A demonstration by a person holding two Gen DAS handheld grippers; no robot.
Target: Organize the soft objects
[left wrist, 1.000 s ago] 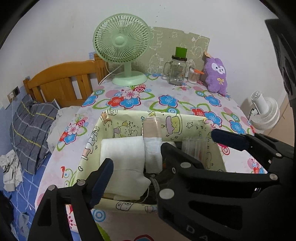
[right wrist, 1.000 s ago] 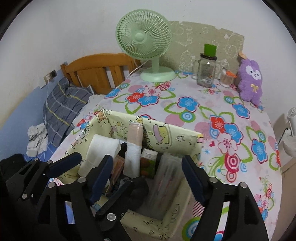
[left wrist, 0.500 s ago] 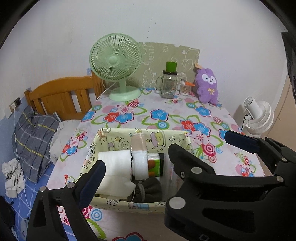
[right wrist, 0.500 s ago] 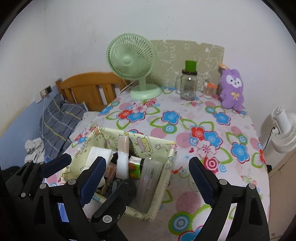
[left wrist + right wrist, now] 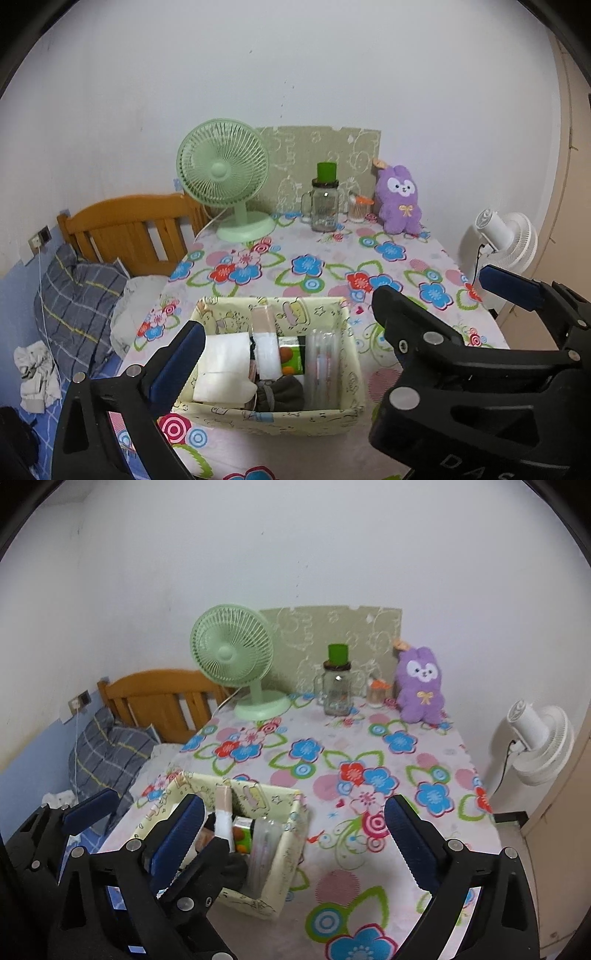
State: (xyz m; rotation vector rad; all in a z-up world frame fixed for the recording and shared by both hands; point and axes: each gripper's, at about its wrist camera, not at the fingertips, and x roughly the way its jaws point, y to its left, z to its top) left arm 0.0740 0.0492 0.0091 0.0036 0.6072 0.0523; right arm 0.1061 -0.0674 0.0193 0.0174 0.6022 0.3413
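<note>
We see both claws spread apart, gripping nothing: left claw (image 5: 340, 314), right claw (image 5: 293, 834). Yellow fabric storage box (image 5: 273, 419) sits on the floral bench (image 5: 332, 258), near its front edge, holding white folded cloth (image 5: 225, 365), a dark sock bundle (image 5: 280, 393), a carton. Purple plush bunny (image 5: 399, 203) stands well behind the box, beside the glass jar (image 5: 325, 210).

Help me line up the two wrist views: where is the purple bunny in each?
Left wrist: bunny at the table's far right, against the wall.
Right wrist: bunny again far right, upright by the wall.
Shared landmark: the green fan, far left of the table.
</note>
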